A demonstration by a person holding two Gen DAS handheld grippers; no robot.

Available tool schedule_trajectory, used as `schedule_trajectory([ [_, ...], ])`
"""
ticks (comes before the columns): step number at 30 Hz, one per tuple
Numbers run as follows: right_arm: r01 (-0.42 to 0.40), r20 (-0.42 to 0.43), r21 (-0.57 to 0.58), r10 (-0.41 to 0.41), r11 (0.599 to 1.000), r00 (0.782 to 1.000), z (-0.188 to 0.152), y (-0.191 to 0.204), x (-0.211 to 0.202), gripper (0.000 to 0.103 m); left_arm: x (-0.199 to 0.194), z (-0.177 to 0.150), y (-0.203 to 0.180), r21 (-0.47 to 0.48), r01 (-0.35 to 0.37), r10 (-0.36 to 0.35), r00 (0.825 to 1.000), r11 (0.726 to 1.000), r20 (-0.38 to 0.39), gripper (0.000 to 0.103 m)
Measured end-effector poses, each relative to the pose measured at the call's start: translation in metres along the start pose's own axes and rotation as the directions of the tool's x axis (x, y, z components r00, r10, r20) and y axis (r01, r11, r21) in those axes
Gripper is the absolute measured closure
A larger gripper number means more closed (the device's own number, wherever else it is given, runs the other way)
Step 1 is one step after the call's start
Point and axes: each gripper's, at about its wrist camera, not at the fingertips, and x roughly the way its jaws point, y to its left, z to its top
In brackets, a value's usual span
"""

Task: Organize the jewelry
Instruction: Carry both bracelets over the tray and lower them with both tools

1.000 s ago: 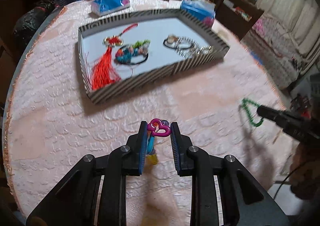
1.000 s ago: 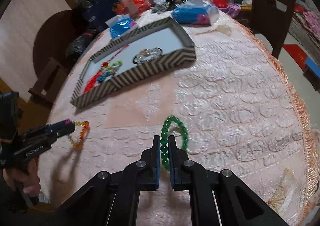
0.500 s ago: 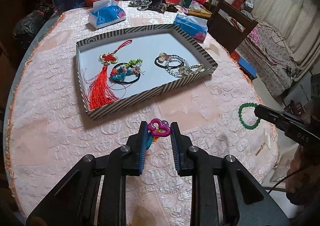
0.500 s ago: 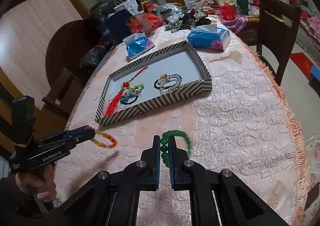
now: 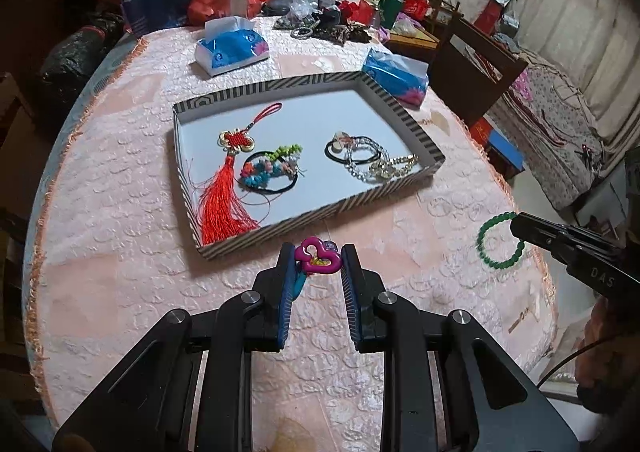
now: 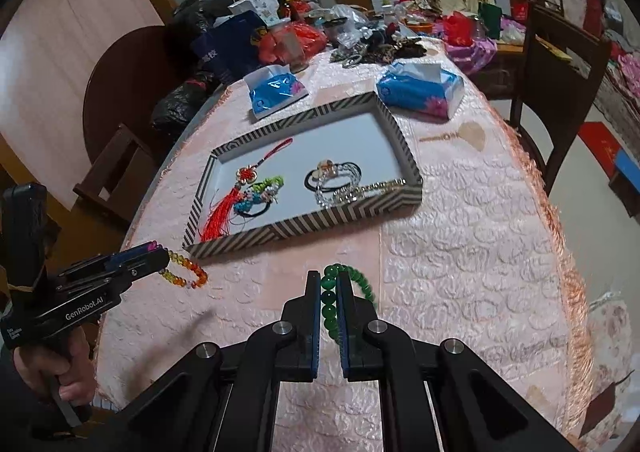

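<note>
A striped shallow tray (image 5: pixel 320 213) with a white floor sits mid-table on the pink cloth. In it lie a red tassel knot (image 5: pixel 224 207), a beaded hair tie (image 5: pixel 272 167) and black hair ties with clear bead bracelets (image 5: pixel 360 155). My left gripper (image 5: pixel 316 264) is shut on a pink heart charm (image 5: pixel 317 255). From the right wrist view a bracelet of orange and yellow beads (image 6: pixel 186 276) hangs from this left gripper (image 6: pixel 156 252). My right gripper (image 6: pixel 329 292) is shut on a green bead bracelet (image 6: pixel 360 282), held above the cloth in front of the tray (image 6: pixel 312 221).
Two blue tissue packs (image 5: pixel 230 47) (image 5: pixel 396 71) lie behind the tray. Bags and clutter (image 5: pixel 320 19) crowd the far end of the table. A dark wooden chair (image 5: pixel 476 63) stands at the right. The cloth's fringed edge (image 6: pixel 560 252) runs close on the right.
Both grippers have risen, each with its piece still held. The table and tray look smaller and lower in both views.
</note>
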Motion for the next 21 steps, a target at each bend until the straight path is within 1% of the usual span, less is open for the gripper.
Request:
schedule_trajectory([
  [11,0.007,-0.008,-0.057,-0.007,0.998,1.0,0.033,0.002,0.014,0.096,0.01,0.023,0.004,-0.034,-0.018,0.019,1.0,0.999,0.012,0.082],
  [16,0.003,0.0,-0.074,-0.003,0.997,1.0,0.053,0.003,0.021,0.096,0.021,0.046,0.007,-0.045,-0.021,0.022,1.0,0.999,0.023,0.082],
  [21,-0.002,0.001,-0.083,0.002,0.997,1.0,0.077,0.003,0.039,0.096,0.041,0.069,0.013,-0.071,-0.006,0.008,1.0,0.997,0.017,0.082],
])
